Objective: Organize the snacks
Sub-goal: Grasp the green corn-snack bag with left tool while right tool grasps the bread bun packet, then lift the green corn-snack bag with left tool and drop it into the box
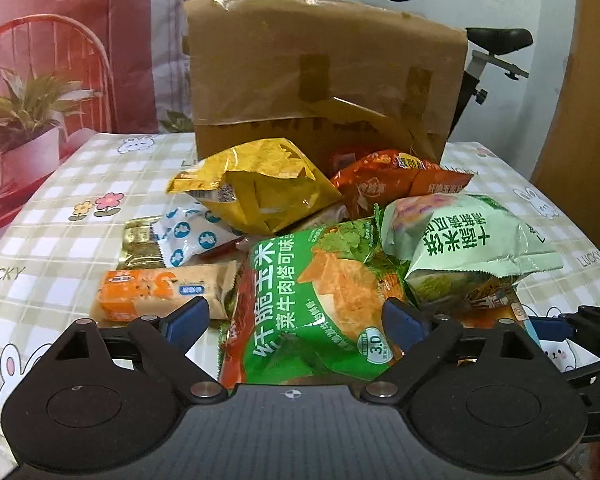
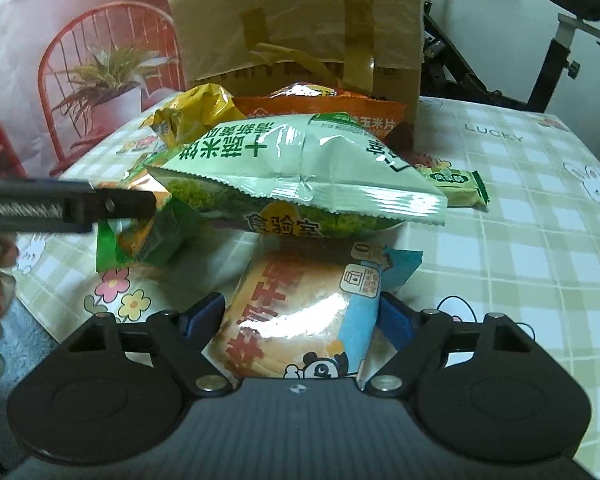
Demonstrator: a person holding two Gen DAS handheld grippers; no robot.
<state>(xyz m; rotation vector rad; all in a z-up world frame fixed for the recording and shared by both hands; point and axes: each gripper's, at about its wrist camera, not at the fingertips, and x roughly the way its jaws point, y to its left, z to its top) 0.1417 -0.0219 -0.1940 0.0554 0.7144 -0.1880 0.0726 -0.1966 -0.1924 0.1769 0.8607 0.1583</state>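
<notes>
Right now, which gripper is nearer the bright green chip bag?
Left. The left gripper straddles the bright green chip bag; the right gripper straddles the orange panda packet beside it.

Red wire chair [image 1: 40, 64], potted plant [image 1: 24, 120] — exercise bike [image 1: 496, 52], pale wall [image 1: 540, 12]

Dim indoor light around my tongs, glare on the glossy pale green snack bag [image 2: 300, 168], fisheye-bent edges, soft blur throughout.
</notes>
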